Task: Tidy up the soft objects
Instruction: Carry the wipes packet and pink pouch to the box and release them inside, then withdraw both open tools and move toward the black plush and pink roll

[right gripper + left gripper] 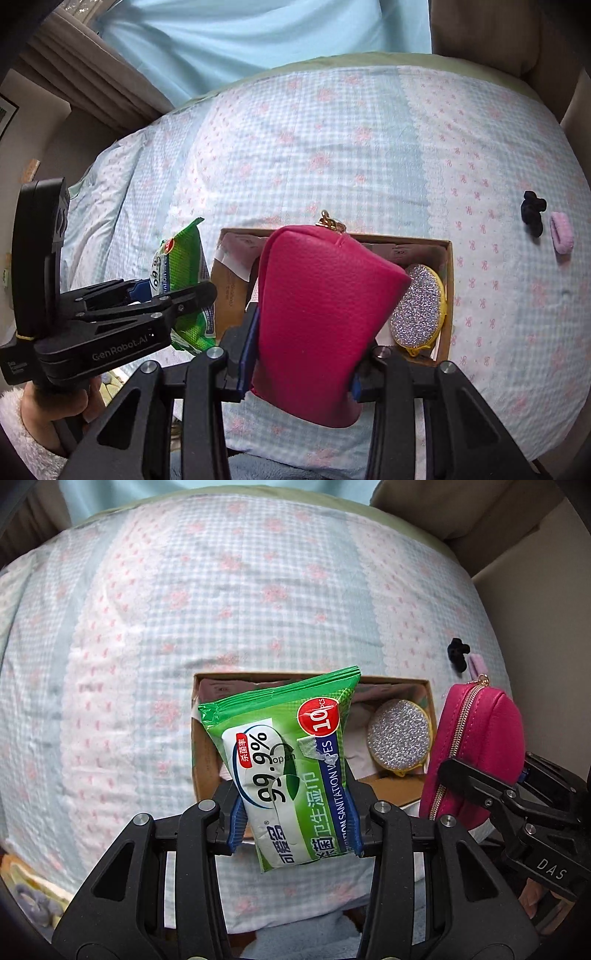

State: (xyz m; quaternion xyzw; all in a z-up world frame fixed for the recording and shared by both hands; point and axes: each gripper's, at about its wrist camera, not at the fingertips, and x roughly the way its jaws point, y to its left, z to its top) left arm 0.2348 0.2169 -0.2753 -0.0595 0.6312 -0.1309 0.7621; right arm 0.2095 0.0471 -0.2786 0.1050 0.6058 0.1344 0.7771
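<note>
My left gripper is shut on a green pack of wet wipes and holds it above the near left part of an open cardboard box on the bed. My right gripper is shut on a pink zip pouch, held over the near side of the same box. The pouch also shows in the left wrist view, the wipes in the right wrist view. A glittery silver and yellow sponge lies in the box's right end.
The box sits on a bed with a blue-and-pink checked quilt. A dark hair tie and a small pink hair tie lie on the quilt to the right of the box. Curtains hang beyond the bed.
</note>
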